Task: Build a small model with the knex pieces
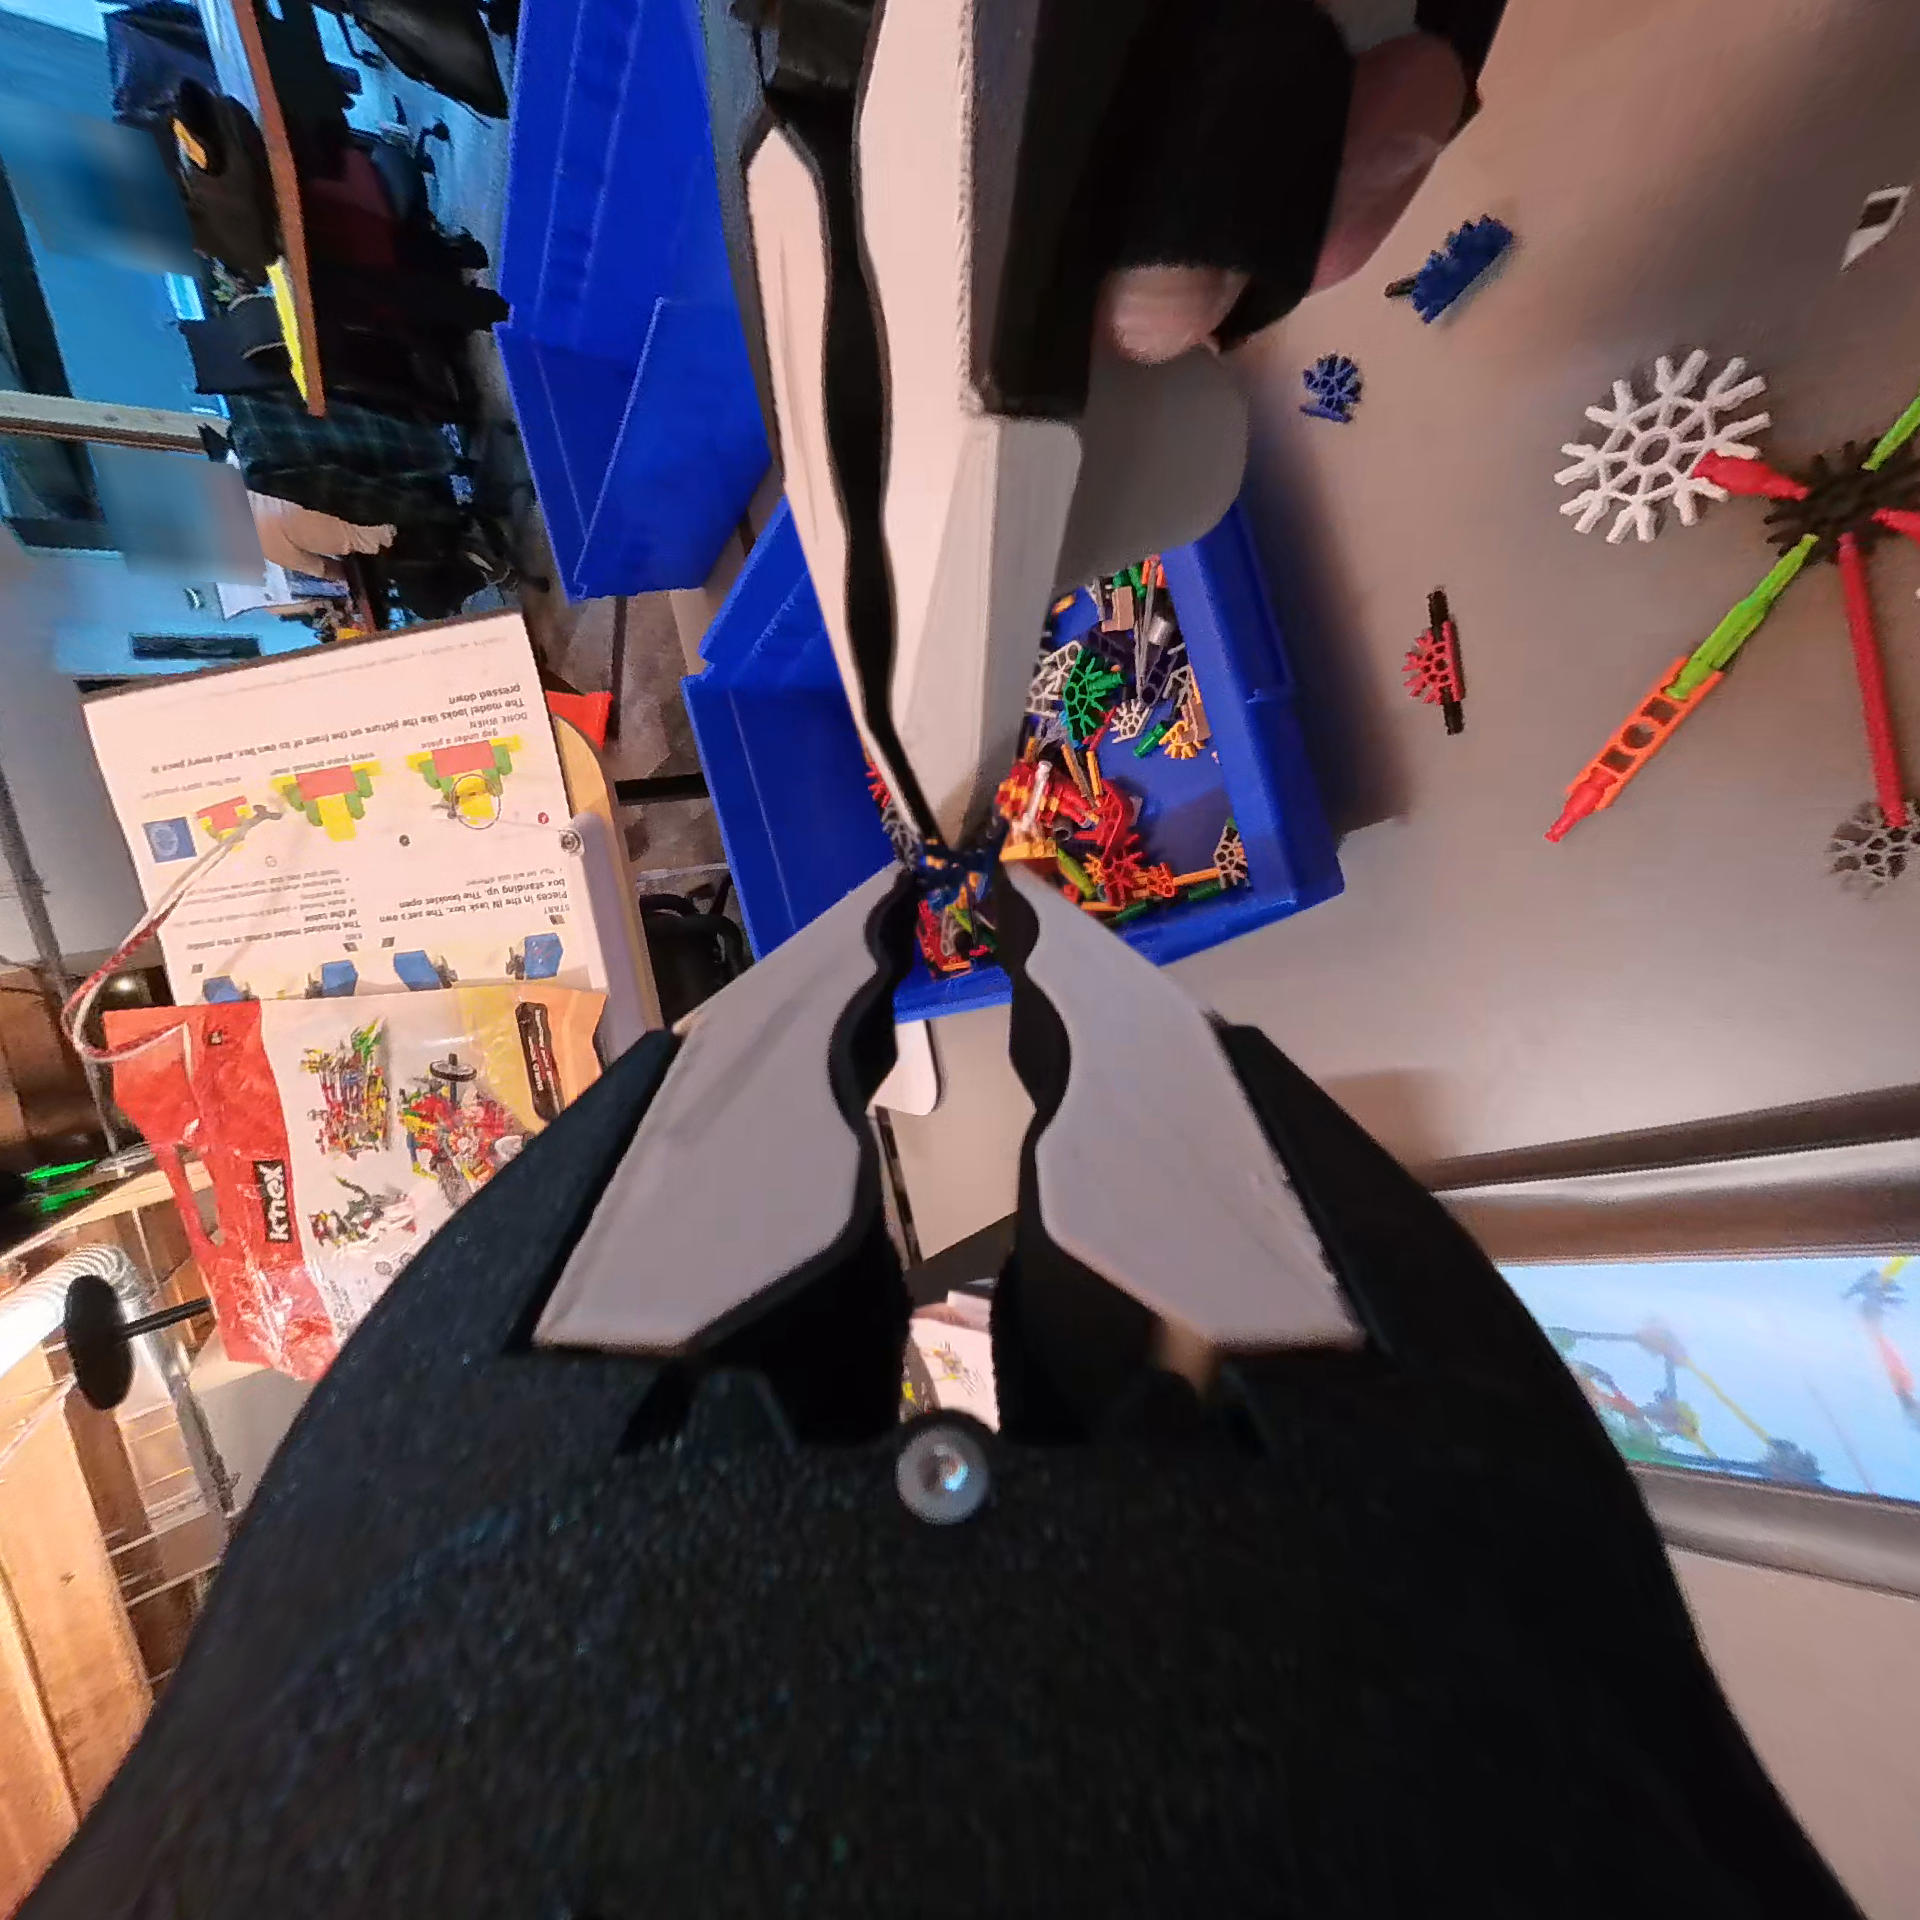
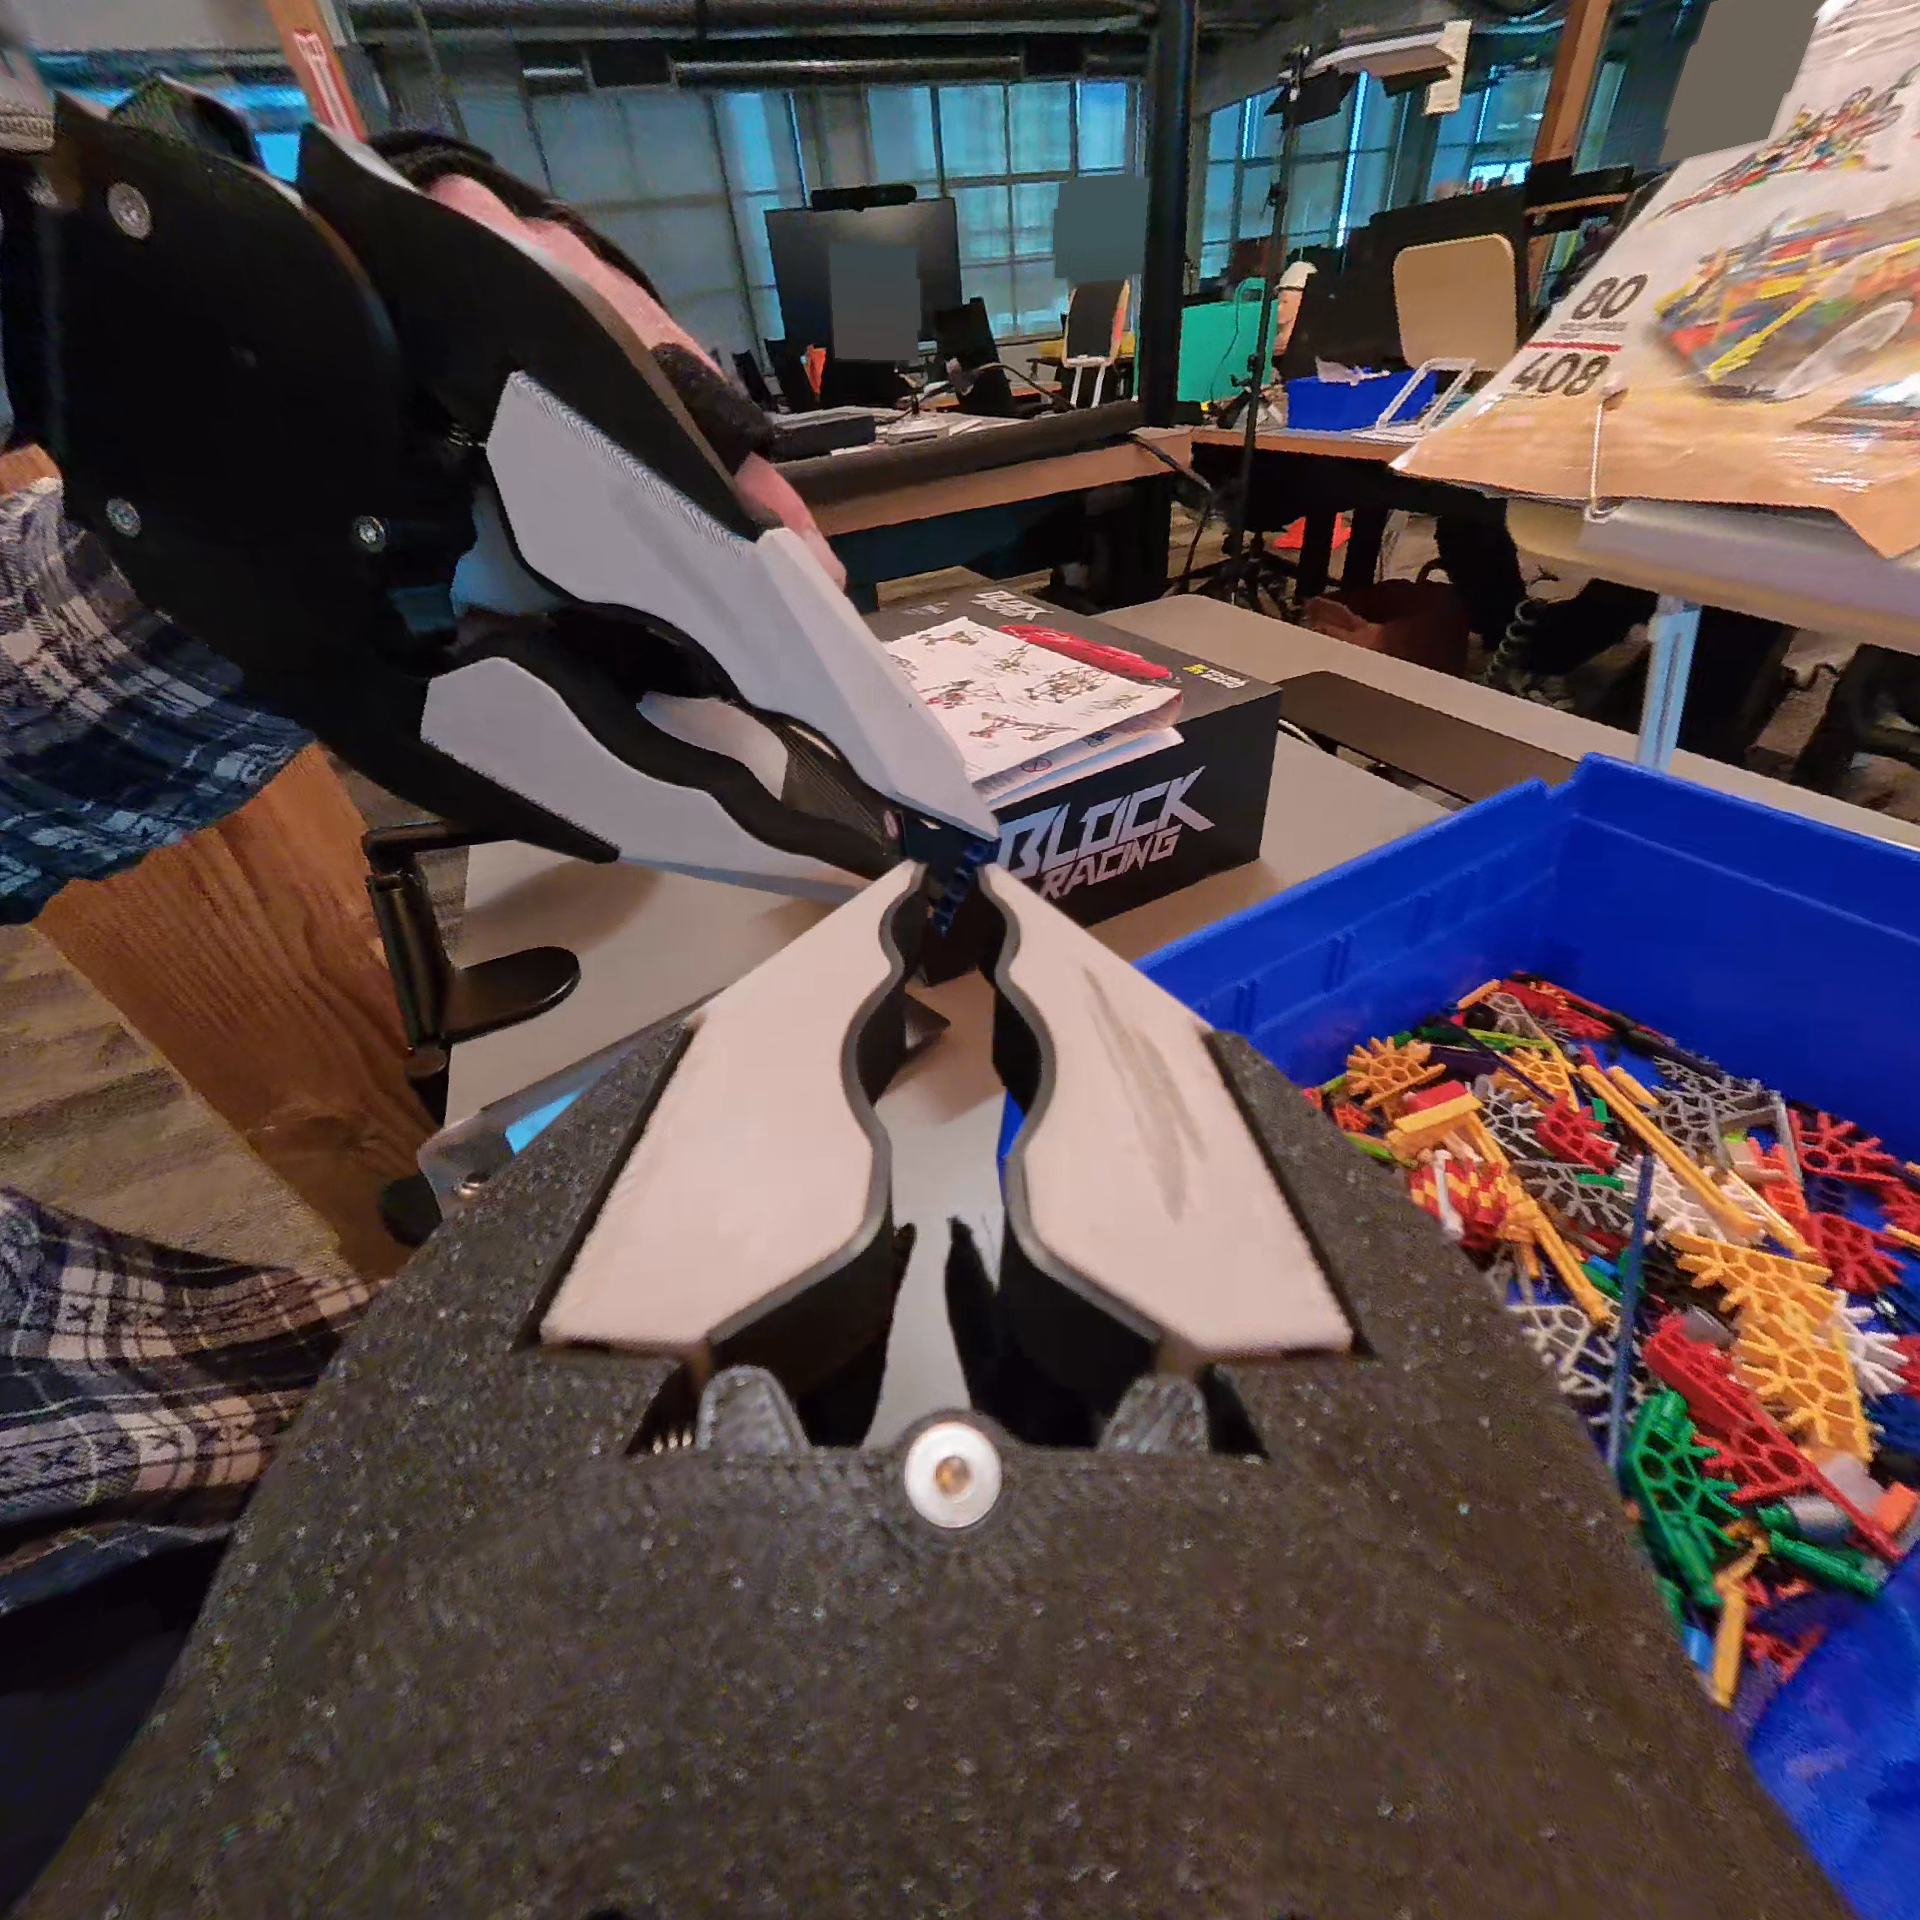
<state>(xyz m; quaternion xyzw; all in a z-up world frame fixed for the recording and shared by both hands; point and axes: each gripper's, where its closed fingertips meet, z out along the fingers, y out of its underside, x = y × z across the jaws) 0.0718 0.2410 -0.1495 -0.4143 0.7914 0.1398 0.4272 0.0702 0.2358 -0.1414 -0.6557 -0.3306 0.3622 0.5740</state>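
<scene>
Your two grippers meet tip to tip, and their own fingers hide most of what sits between them. From the left wrist view the piece at the tips is only a blur of dark blue against the clutter behind. Your left gripper (image 1: 951, 868) is rolled onto its side, so the table (image 1: 1621, 987) runs up the right of its view, and its fingers are closed on the small blue connector (image 2: 958, 871). Your right gripper (image 2: 951, 883) points level and forward beside the blue bin (image 2: 1558, 883) of mixed construction pieces, its tips clamped on the same connector from below. Seen from the right wrist, the connector is a narrow dark blue toothed piece standing edge-on, held in the air above the table, in front of a black box (image 2: 1143, 821)
</scene>
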